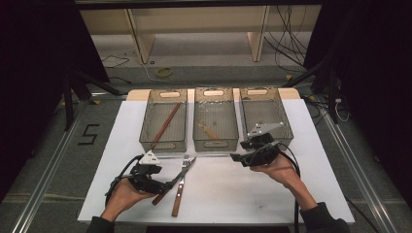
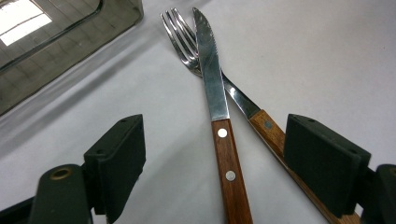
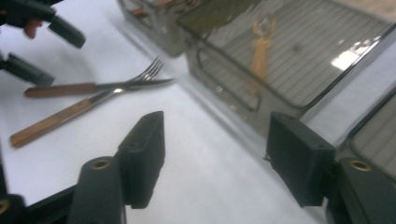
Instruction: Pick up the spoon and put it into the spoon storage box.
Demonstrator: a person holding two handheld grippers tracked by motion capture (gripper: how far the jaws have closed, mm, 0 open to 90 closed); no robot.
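A: Left gripper (image 2: 215, 163) first. Jaws wide apart, nothing clamped. The knife (image 2: 219, 116), wooden handle with two rivets, lies on the table between the two pads without touching either of them. The fork (image 2: 243, 100) handle runs under the right-hand pad; cannot tell whether the pad rests on it.

B: And from the high view?

A: Left gripper (image 1: 165, 183) low at the near left of the white table sheet (image 1: 223, 194), its jaws at the handle ends of the cutlery. Knife (image 1: 171, 183) crosses over the fork (image 1: 180, 187) near the blades; both tips point toward the bins.

B: Right gripper?

A: Right gripper (image 3: 215, 158) jaws stand wide, nothing between the pads, only bare sheet under them. In the high view, right gripper (image 1: 239, 158) sits just before the near wall of the right bin (image 1: 286, 128), jaws pointing left toward the cutlery.

B: Beyond that?

A: Three clear bins in a row at the far edge. Left bin (image 1: 145, 131) holds a long wooden stick (image 1: 166, 124); middle bin (image 1: 197, 131) holds a small wooden utensil (image 1: 208, 129).
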